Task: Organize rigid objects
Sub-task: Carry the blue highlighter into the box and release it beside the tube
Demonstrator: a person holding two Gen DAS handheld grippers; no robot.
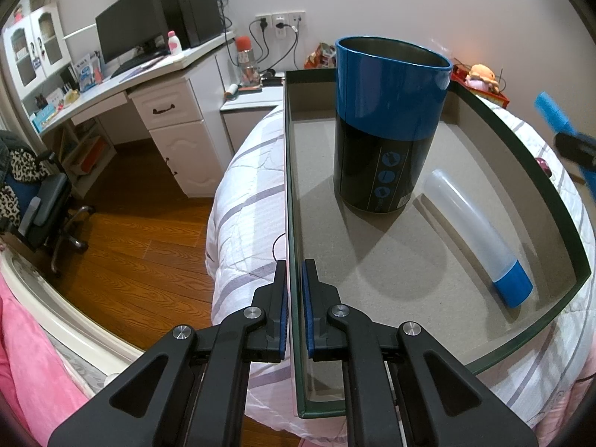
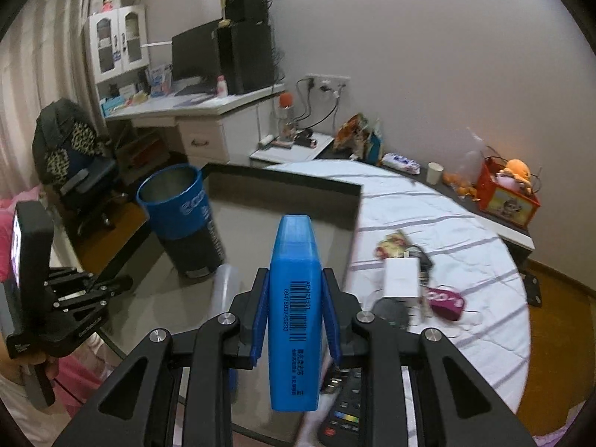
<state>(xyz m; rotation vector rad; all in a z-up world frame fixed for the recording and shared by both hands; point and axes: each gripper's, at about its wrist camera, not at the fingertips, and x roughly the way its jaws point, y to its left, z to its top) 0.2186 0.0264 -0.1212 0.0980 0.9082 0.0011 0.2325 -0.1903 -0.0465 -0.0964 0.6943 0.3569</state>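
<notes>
The blue highlighter [image 2: 294, 309] is clamped lengthwise between the blue pads [image 2: 260, 316] of the right gripper [image 2: 295, 279], its cap end sticking out well past the fingertips and its barcoded body running back between the jaws, so it is carried in the air just over the near part of the box [image 2: 283, 182], not yet set down. Inside that shallow green-walled box the blue-and-black canister [image 1: 387, 126] stands upright and open-topped, and a translucent tube with a blue cap [image 1: 480, 238] lies on its side beside it, apart from it. Those two look sorted already; the highlighter seems the piece in hand, and it probably goes either onto the box floor or into the canister, though I cannot tell which. The left gripper [image 1: 294, 290] has its jaws pinched tight on the near wall of the box, one pad on each side of the thin rim, steadying it on the bed. On the striped bedspread [image 2: 447, 231] to the right, a white adapter [image 2: 402, 279], a remote [image 2: 342, 406] and small packets remain outside the box, so a fair share of tidying looks left.
</notes>
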